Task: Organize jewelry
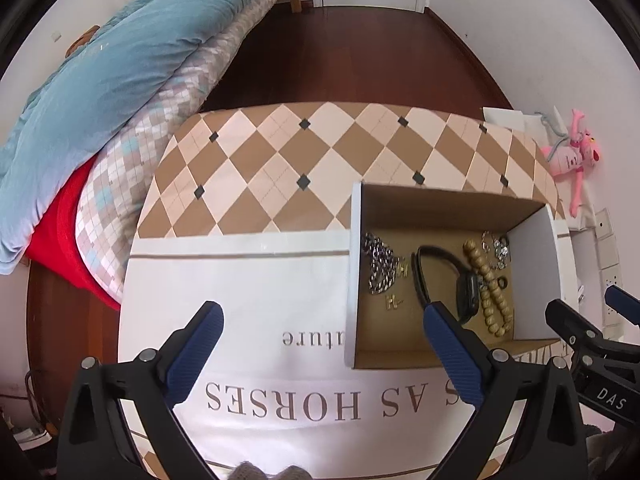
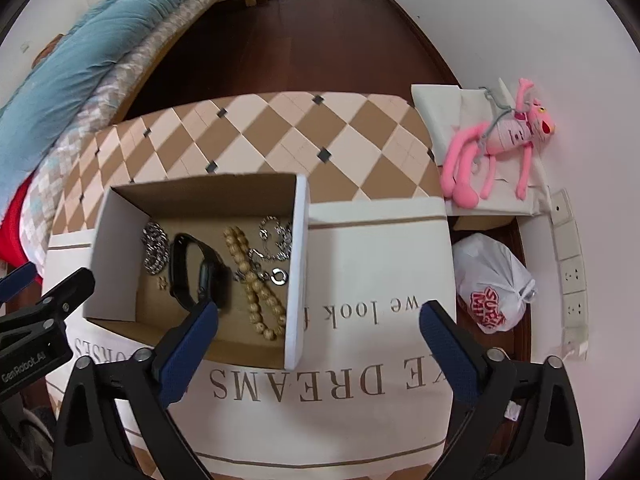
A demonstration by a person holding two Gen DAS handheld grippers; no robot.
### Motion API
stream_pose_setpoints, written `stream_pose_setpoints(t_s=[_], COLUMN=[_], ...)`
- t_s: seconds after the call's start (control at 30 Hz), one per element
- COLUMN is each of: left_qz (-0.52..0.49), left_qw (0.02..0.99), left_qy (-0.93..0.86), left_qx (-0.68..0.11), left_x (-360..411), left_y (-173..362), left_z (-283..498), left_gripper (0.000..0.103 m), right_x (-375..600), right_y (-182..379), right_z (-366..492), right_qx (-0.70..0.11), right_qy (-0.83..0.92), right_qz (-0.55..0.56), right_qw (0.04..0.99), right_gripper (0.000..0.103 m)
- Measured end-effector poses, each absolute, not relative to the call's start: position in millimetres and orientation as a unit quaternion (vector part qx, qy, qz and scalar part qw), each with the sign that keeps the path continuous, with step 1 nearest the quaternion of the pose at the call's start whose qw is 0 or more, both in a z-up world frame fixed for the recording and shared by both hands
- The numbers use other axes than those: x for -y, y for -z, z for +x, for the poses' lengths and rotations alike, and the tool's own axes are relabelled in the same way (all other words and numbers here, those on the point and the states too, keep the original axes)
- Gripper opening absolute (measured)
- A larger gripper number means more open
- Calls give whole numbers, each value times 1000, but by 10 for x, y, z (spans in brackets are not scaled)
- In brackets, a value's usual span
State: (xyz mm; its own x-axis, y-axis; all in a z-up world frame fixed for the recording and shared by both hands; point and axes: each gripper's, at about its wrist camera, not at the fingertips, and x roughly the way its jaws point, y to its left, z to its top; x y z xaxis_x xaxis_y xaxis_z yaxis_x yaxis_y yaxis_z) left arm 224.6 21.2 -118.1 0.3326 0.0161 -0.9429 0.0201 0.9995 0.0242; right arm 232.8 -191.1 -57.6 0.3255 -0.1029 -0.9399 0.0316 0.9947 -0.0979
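An open cardboard box (image 1: 355,280) with white outer walls stands on the table; it also shows in the right wrist view (image 2: 298,264). Inside lie a black watch (image 1: 466,292) (image 2: 200,276), a wooden bead bracelet (image 1: 490,284) (image 2: 256,284), a silver chain (image 1: 380,266) (image 2: 155,248), another silver chain (image 1: 496,248) (image 2: 276,240) and small gold pieces (image 1: 394,301). My left gripper (image 1: 324,348) is open and empty above the table, left of the box front. My right gripper (image 2: 320,340) is open and empty, at the box's front right corner.
The table (image 1: 280,168) (image 2: 380,248) has a diamond-pattern and printed white cover. A bed with a blue quilt (image 1: 112,76) lies left. A pink plush toy (image 2: 504,140) and a white plastic bag (image 2: 492,284) sit right, by the wall sockets (image 2: 572,276).
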Motion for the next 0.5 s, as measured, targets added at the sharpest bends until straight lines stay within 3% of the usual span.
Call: stream_pose_setpoints(t_s=[0.27, 0.5], left_qz=[3, 0], left_qw=[818, 839], left_qy=[11, 5], left_qx=[-575, -545], left_x=[-159, -195], left_y=[1077, 684], left_z=[2050, 1755], left_gripper=[102, 102], right_x=[1946, 1884], right_y=[527, 136], right_z=[2195, 1869], right_qx=[-571, -538], right_qy=[53, 54], right_qz=[-28, -34], right_qw=[819, 841], right_gripper=[103, 103])
